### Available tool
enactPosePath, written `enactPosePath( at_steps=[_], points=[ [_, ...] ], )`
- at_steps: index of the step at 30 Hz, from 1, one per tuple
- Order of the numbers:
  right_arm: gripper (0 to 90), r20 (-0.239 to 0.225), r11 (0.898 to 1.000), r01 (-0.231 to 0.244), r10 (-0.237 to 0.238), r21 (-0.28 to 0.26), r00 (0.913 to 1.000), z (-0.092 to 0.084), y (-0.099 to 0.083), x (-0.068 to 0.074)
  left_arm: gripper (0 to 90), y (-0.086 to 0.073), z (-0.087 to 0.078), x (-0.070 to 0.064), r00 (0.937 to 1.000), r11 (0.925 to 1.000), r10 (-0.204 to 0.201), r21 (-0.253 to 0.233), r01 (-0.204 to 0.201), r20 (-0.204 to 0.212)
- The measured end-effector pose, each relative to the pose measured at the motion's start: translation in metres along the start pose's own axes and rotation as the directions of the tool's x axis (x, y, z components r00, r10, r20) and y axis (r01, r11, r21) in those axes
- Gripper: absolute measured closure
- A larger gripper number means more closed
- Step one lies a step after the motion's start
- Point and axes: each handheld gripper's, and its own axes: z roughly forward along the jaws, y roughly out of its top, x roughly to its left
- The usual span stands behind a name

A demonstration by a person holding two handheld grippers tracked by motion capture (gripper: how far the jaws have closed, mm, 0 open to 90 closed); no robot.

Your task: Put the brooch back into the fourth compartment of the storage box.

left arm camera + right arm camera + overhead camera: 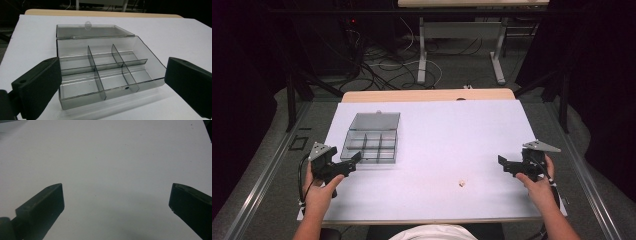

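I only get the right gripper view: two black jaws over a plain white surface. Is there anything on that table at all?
Observer: Yes. A clear smoky plastic compartment box sits at the left, lid open.
Operator: Anything near me?
Observer: A small pale cube lies on the white table, nearer the person than your right hand-held gripper and to its left.
Operator: And the other hand?
Observer: The left hand-held gripper points at the box, its jaws open with nothing between them.

No legible text, label, brand or number — checked all three views. The clear compartment box [105, 72] bears no readable marking; the worktop [452, 150] sheet is blank.
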Motion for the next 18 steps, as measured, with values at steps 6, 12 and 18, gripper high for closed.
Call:
enactPosePath(
  at_steps=[6, 12, 18],
  points=[
    [0.0, -0.003, 1.000, -0.010, 0.010, 0.028, 0.9999, 0.003, -0.003, -0.001, 0.3, 0.000, 0.007, -0.005, 0.9996, 0.9997, -0.016, 0.016, 0.016, 0.023],
    [0.0, -0.003, 1.000, -0.008, 0.008, 0.016, 1.0000, 0.005, -0.002, 0.001, 0.2, 0.001, 0.012, -0.026, 0.9958, 0.9974, 0.065, 0.026, -0.067, 0.065],
    [0.0, -0.008, 1.000, 0.006, -0.006, 0.026, 1.0000, 0.007, -0.005, 0.000, 1.5, 0.002, 0.022, -0.045, 0.9903, 0.9957, 0.075, 0.046, -0.081, 0.117]
  ],
)
